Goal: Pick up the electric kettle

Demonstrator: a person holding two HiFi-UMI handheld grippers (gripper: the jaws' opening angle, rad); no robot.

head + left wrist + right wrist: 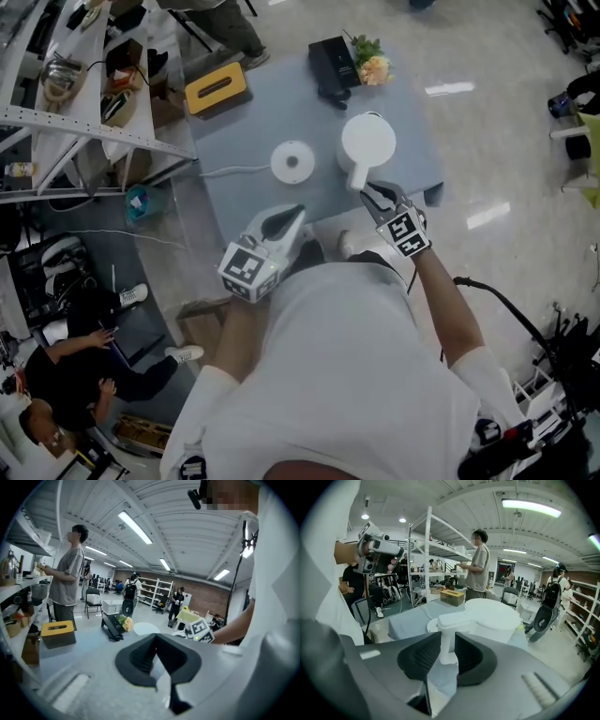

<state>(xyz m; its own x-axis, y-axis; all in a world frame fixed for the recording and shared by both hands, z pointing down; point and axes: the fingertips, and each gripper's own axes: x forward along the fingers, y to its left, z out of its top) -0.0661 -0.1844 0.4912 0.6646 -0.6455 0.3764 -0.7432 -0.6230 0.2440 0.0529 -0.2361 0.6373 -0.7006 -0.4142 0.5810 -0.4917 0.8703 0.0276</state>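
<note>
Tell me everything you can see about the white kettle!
The white electric kettle looks like smooth plastic, round, with a flat closed lid and a straight handle. It is upright over the grey table, beside its round base, not on it. The right gripper has its tongs closed on the handle.

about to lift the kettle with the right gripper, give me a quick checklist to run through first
1. Grip: ok. The right gripper has both pads pressed on the handle of the electric kettle.
2. Kettle free of its base: ok. The base lies apart from it, on the left side of the table.
3. Cord clear: ok. The cord runs from the base away from the kettle.
4. Lid closed: ok. The top looks flush.
5. Left gripper out of the way: ok. It is shut, empty and apart from the kettle.
6. Water inside: cannot tell.
</note>
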